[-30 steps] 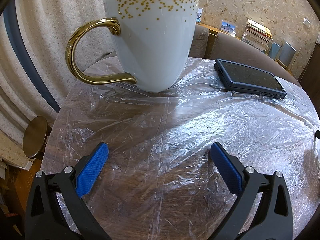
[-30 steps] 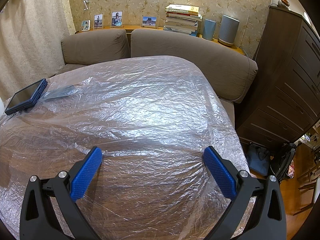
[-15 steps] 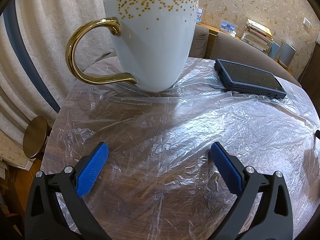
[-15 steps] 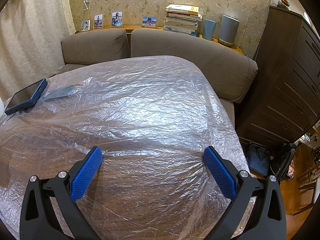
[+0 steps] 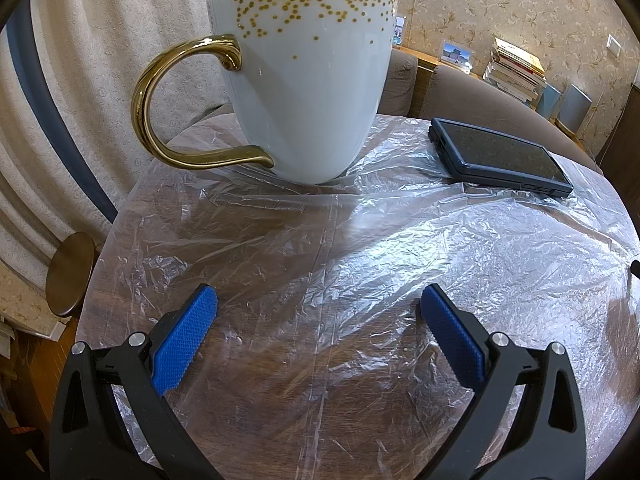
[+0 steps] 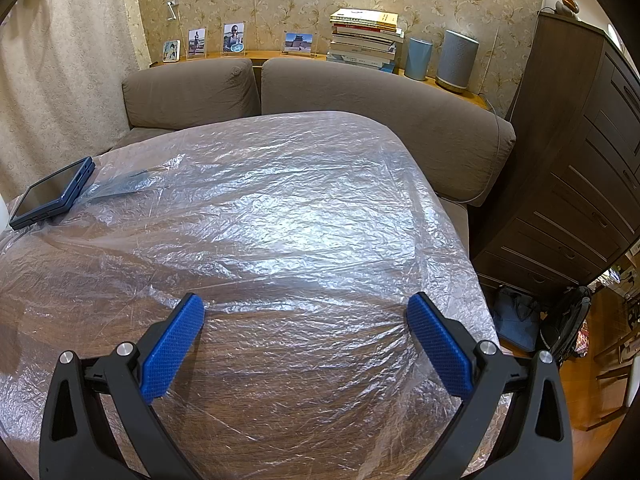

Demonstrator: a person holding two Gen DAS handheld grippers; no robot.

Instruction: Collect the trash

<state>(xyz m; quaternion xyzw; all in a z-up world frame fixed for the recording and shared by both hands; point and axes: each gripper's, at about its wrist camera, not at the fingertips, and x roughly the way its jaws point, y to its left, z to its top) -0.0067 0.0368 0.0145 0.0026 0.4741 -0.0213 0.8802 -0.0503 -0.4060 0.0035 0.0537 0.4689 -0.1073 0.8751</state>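
A crinkled clear plastic sheet (image 5: 360, 248) covers the round wooden table; it also fills the right wrist view (image 6: 280, 220). My left gripper (image 5: 318, 320) is open and empty, low over the sheet, short of a white cup with gold dots and gold handle (image 5: 304, 88) that stands on it. My right gripper (image 6: 306, 324) is open and empty over the sheet near the table's right side.
A dark blue tablet (image 5: 500, 156) lies on the sheet right of the cup; it also shows at the left of the right wrist view (image 6: 52, 194). A brown sofa (image 6: 360, 116) curves behind the table. A dark cabinet (image 6: 580, 160) stands at the right. A small round stool (image 5: 72, 272) stands below left.
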